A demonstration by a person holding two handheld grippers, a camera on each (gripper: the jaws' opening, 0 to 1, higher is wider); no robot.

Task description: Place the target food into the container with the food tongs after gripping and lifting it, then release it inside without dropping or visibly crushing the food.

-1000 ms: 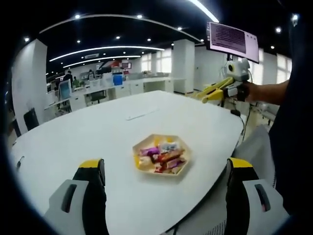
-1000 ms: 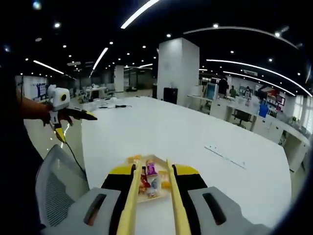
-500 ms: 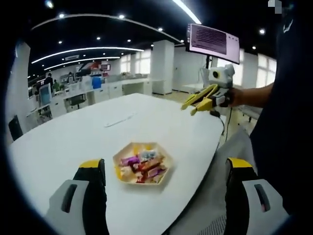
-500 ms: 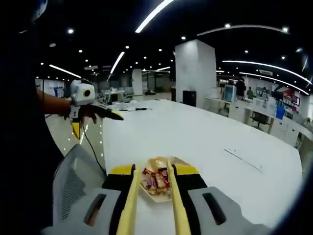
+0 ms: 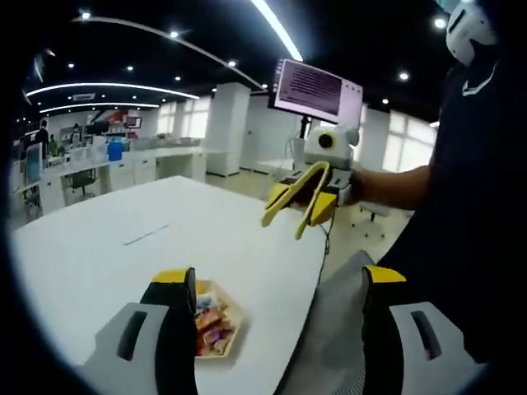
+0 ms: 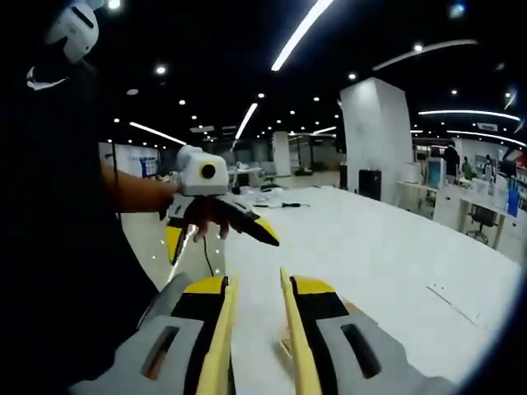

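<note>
A tan hexagonal tray (image 5: 219, 327) of wrapped snacks sits on the white table (image 5: 99, 247) near its edge, partly hidden behind the left jaw of my left gripper (image 5: 278, 276), whose jaws stand wide apart and empty. My right gripper (image 5: 282, 229) hangs in the air above the table edge in a person's hand, with yellow food tongs (image 5: 298, 197) along its jaws and their tips spread. In the right gripper view the tongs (image 6: 221, 329) run along my right gripper (image 6: 255, 280) with nothing between them. My left gripper (image 6: 218, 237) hovers ahead, held by a hand.
A grey mesh chair (image 5: 333, 329) stands at the table edge below both grippers. A monitor (image 5: 317, 89) hangs behind the right gripper. The person's dark sleeve (image 6: 49, 247) is on the left. Desks and a pillar (image 6: 375, 140) stand far off.
Both views have swung toward the person. The tray now lies low beside the left gripper's jaw and has left the gap between the tongs. Each gripper looks larger and nearer in the other's view.
</note>
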